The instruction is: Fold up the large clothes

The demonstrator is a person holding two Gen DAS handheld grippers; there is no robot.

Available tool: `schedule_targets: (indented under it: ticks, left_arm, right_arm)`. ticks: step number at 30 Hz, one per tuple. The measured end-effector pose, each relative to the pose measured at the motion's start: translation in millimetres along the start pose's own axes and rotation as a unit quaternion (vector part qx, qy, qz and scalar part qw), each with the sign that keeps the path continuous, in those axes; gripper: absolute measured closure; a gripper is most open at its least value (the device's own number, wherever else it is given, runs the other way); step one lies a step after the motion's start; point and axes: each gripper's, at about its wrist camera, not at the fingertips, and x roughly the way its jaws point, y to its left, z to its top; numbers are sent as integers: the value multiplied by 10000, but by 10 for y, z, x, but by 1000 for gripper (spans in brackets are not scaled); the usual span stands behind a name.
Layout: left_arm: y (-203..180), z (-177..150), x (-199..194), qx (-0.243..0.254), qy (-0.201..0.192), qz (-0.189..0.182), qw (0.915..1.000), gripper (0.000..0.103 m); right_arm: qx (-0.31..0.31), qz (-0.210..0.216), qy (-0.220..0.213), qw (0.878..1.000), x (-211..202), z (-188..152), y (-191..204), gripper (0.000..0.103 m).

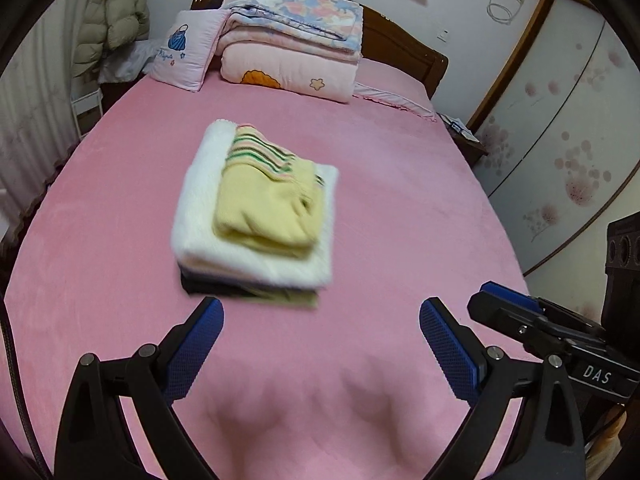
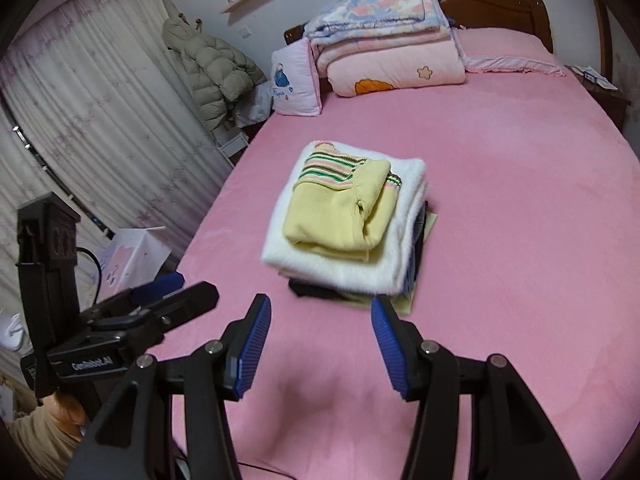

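Observation:
A stack of folded clothes lies in the middle of the pink bed [image 1: 400, 208]. On top is a folded yellow sweater with striped trim [image 1: 266, 204] [image 2: 344, 212]. Under it is a fluffy white garment [image 1: 196, 208] [image 2: 404, 248], with dark and pale green pieces [image 1: 224, 290] [image 2: 316, 290] at the bottom. My left gripper [image 1: 320, 320] is open and empty, just short of the stack's near edge. My right gripper [image 2: 320, 316] is open and empty, also just short of the stack. The right gripper shows at the right of the left wrist view [image 1: 516, 308], and the left gripper at the left of the right wrist view [image 2: 172, 296].
Folded quilts [image 1: 288, 48] [image 2: 384, 44] and a pillow [image 1: 184, 52] [image 2: 296, 80] sit at the wooden headboard [image 1: 400, 46]. A padded jacket [image 2: 212, 68] hangs by the curtain [image 2: 80, 120] on one side. A wardrobe [image 1: 560, 140] and a bedside table [image 1: 464, 136] stand on the other.

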Motion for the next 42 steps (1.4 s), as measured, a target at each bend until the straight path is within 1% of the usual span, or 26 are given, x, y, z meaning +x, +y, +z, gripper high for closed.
schedule_targets:
  ticks: [4, 6, 8, 9, 14, 19, 21, 25, 28, 29, 32, 34, 38, 42]
  left_arm:
    - [-462, -328, -461, -42, -158, -102, 9998, 5]
    - [-689, -498, -642, -35, -188, -132, 9997, 5]
    - [-876, -632, -761, -35, -199, -136, 9997, 5]
    - [-1014, -750, -834, -30, -207, -122, 9997, 5]
    - [-1477, -1179, -1033, 78, -266, -14, 9996, 5]
    - [-1833, -1574, -1162, 223, -285, 70, 9993, 5]
    - [-1978, -1720, -1193, 333, -268, 335, 9985, 5]
    - [-2148, -1932, -1266, 430, -327, 514, 9972, 5]
    - [-2259, -2074, -1298, 512, -410, 751, 9950, 4]
    - [-2288, -2119, -1308, 531, -461, 886, 9936, 1]
    - [-2344, -2203, -1320, 601, -541, 1139, 9902, 1]
    - [-2358, -2235, -1314, 621, -547, 1234, 9889, 1]
    - [-2312, -2265, -1289, 630, -626, 1266, 9880, 1]
    - [-2265, -2316, -1242, 647, -613, 1361, 9867, 1]
  right_arm:
    - [-219, -149, -124, 9996, -690, -257, -24, 51]
    - [-320, -300, -144, 9989, -1030, -418, -78, 51]
    - [-331, -303, -150, 9989, -1286, -556, -146, 51]
    - [-344, -335, -161, 9987, -1425, -646, -190, 51]
    - [-349, -538, -136, 9978, -1881, -1056, -380, 51]
    - [-315, -695, -186, 9969, -2250, -1486, -489, 51]
    - [-282, -740, -241, 9966, -2339, -1600, -509, 51]
    - [-313, -1002, -496, 9932, -2518, -1839, -484, 51]
    - [-309, -1171, -645, 9905, -2611, -1977, -491, 51]
    - [-320, -1246, -682, 9893, -2626, -2009, -493, 51]
    - [-419, -1494, -718, 9853, -2627, -2114, -481, 51]
    - [-412, -1577, -738, 9839, -2618, -2168, -483, 51]
    - [-256, -1676, -776, 9825, -2566, -2249, -577, 51]
    - [-163, -1740, -699, 9821, -2482, -2309, -649, 51]
